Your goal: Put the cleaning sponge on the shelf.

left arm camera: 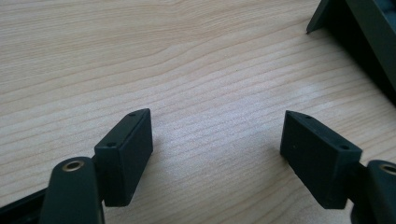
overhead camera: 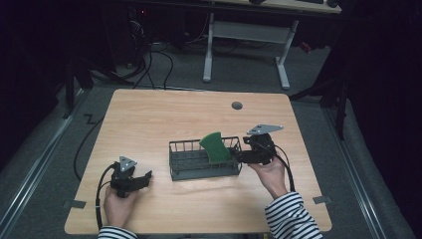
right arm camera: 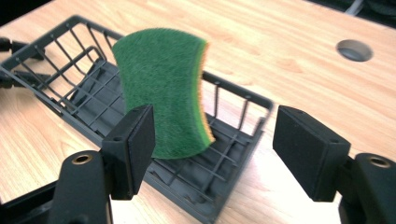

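Black jaws of the right tool [right arm camera: 212, 149] stand apart at the wire basket's [overhead camera: 189, 162] right end — the green sponge [right arm camera: 161, 91] leans upright inside, unheld. Left of the basket, the left tool [left arm camera: 217, 154] rests open on the tabletop [overhead camera: 149, 114] — seemingly idle.

**A dim room around a pale wooden table**

The light-wood table [overhead camera: 149, 119] has rounded corners and a round grey cable hole [overhead camera: 237, 105] near its far edge. Grey carpet [overhead camera: 239, 69] covers the floor — black cables [overhead camera: 154, 64] trail across it at the far left. Beyond stands a desk on white legs [overhead camera: 246, 50]. The room's edges fall into near-darkness — only the tabletop is well lit.
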The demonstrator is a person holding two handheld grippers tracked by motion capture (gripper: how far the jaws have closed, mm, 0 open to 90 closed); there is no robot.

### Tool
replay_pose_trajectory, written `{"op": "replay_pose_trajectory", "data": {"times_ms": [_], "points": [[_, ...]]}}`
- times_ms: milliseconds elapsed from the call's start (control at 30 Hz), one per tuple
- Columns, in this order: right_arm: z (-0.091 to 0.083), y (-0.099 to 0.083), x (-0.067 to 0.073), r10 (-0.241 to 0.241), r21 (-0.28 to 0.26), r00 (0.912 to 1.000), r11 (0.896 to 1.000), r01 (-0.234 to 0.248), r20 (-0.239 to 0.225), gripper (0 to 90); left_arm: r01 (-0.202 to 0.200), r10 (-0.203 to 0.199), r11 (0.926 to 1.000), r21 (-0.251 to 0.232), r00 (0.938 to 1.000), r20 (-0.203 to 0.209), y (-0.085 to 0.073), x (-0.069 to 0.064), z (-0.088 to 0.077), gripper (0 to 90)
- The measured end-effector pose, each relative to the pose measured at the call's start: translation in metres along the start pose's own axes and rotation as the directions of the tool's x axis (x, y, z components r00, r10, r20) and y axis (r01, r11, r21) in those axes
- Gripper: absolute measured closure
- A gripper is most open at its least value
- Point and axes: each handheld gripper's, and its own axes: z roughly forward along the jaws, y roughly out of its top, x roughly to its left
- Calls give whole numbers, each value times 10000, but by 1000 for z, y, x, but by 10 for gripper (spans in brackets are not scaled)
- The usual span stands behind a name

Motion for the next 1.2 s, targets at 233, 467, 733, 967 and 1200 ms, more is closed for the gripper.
{"op": "replay_pose_trajectory", "data": {"times_ms": [233,467,733,967,1200], "points": [[-22,-5,-11,278,-420,9994,9988,-269,197,315,-4,4,10000,3,10000,-2,0,0,0,258],[-41,-14,-23,575,-769,9974,9956,-541,435,330,-1,1,10000,4,10000,3,0,0,0,258],[-58,-35,-38,1194,-1045,9909,9881,-1125,619,334,0,0,10000,4,10000,5,0,0,0,258],[-71,-53,-50,1739,-1351,9818,9774,-1626,769,336,-16,16,10000,16,10000,-4,0,0,0,258],[-78,-71,-57,2072,-1480,9740,9701,-1924,920,340,1,-1,10000,0,10000,-3,0,0,0,258]]}}
